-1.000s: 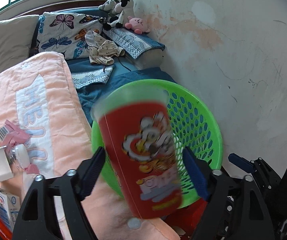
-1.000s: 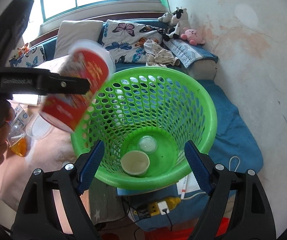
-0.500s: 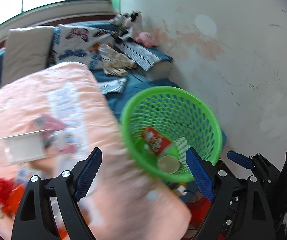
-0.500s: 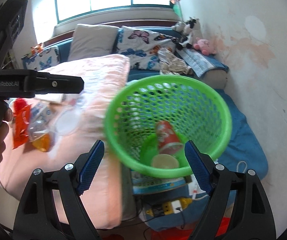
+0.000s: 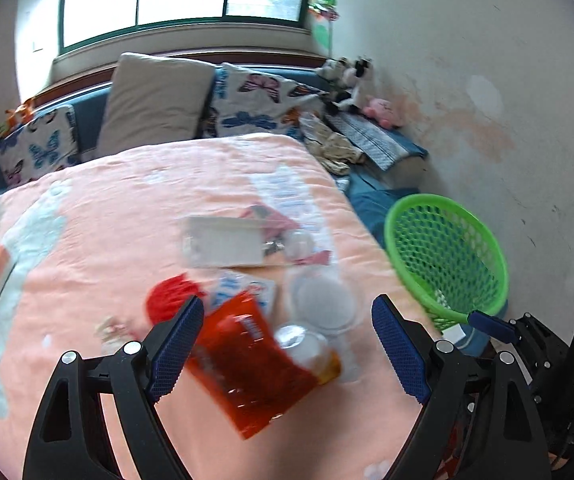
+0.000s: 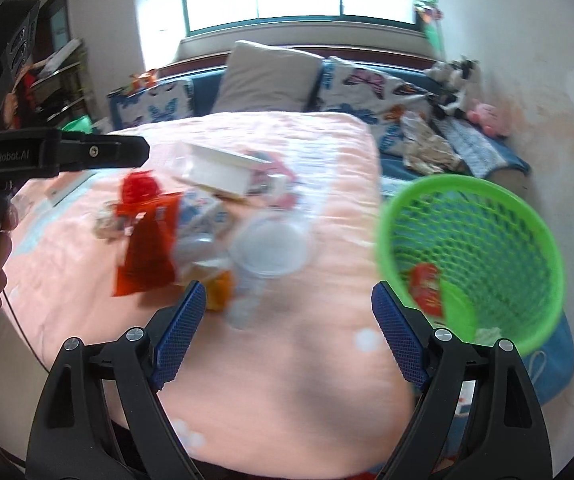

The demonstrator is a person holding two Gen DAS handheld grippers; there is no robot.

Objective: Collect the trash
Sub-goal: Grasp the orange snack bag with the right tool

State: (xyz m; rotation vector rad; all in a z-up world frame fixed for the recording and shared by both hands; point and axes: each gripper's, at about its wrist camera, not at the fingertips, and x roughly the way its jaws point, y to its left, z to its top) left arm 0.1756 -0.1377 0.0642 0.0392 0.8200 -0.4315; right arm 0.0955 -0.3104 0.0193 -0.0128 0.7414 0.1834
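The trash lies clustered on the pink bed cover: an orange-red wrapper [image 5: 247, 364], a clear plastic cup [image 5: 323, 300], a small bottle [image 5: 307, 350] and a white tray [image 5: 223, 240] farther back. The green basket [image 5: 447, 256] sits off the bed's right edge, a red cup [image 6: 427, 288] already inside. Both the left tongs [image 5: 287, 344] and right tongs [image 6: 287, 332] gape wide, holding nothing. Best to lower the left tongs squarely over the wrapper, pinching only it, not the cover.

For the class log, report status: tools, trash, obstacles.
Left tool open, right tool open, both empty. Red cup in green basket; red wrapper, clear lid on blanket. Nothing blocking.
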